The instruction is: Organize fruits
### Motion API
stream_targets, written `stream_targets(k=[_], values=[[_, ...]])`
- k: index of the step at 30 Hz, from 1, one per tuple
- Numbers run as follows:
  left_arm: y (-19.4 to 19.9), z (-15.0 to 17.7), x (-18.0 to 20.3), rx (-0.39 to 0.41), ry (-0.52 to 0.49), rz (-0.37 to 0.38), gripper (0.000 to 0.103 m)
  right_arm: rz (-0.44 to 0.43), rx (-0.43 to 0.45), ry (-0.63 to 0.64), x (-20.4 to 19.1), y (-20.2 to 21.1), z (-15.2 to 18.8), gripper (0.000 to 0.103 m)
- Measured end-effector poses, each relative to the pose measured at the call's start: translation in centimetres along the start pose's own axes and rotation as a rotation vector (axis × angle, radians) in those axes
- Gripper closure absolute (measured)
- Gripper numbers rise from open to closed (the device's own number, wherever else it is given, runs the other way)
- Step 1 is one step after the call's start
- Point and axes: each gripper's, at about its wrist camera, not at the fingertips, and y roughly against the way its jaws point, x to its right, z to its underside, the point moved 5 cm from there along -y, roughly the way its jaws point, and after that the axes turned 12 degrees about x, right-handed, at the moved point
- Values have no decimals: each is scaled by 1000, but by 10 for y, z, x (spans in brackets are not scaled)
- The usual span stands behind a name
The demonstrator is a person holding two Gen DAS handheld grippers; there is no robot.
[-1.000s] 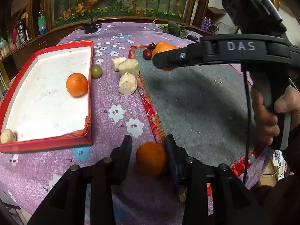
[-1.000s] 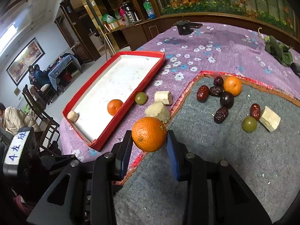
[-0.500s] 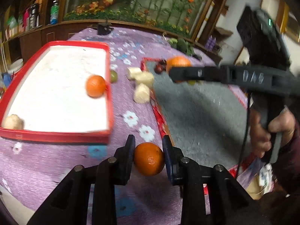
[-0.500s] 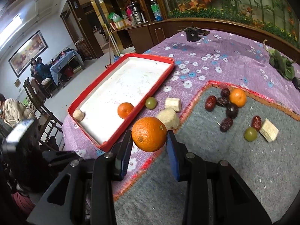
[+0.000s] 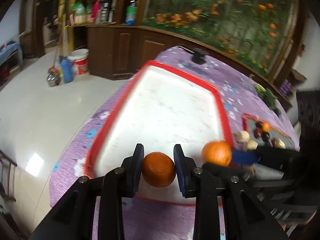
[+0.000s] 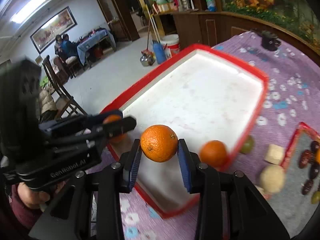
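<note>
Moved: both grippers have swung leftward from the grey mat side to the near end of the red tray point(image 6: 265, 92) since a second ago, each with its orange lifted clear of the table.
Left gripper point(image 5: 159, 169): closed on a darker orange point(image 5: 159, 169), pinched between both pads, hanging above the tray's near rim.
Right gripper point(image 6: 159, 156): clamped on a brighter orange point(image 6: 159, 143), also held above the tray's near end, just beside the left one.
Tray contents: a third orange point(image 6: 213, 153) lies inside by the right wall; blur makes anything else in there hard to make out.
Done so far: by my reading, one orange sits in the tray and two more are over it, not yet let go.
Left outside, purple tablecloth point(image 6: 290, 84): a green grape point(image 6: 248, 145) against the tray's outer wall and pale chunks of fruit point(image 6: 275, 153) between tray and mat.
Left outside, grey mat point(image 6: 296, 206): dark dates point(image 6: 306, 158), another green grape point(image 6: 316, 197) and, in the left wrist view, a small orange point(image 5: 266, 126).
Progress: early, I judge; most pieces remain to be sorted.
Next: lower and release both oranges onto the white floor of the tray, spaced so they do not knock each other.
</note>
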Motion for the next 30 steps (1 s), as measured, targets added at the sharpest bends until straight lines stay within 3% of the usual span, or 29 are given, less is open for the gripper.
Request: stream_targets(k=[2,4,10,17,22,26,30], values=[[-1,-1,-5,-6,24,-6,66,2,-18,8,-4,-11,2,64],[2,-3,-6,9,44,7,45,6,-26,13,-5,-14,4,63],[14,-9,8,61,16,-11,31,15,33,-27,10,10,1,54],[31,-14,20,93,32,1,28,87,129,-111,56,71,5,54],[29,-6,26,89,70,15,24,230,150,-168,119,112,21,54],[22,2,35,72,69,38,24,246,108,-185,139,104,30,54],[18,5,40,69,22,37,24,231,85,-137,131,82,27,54]])
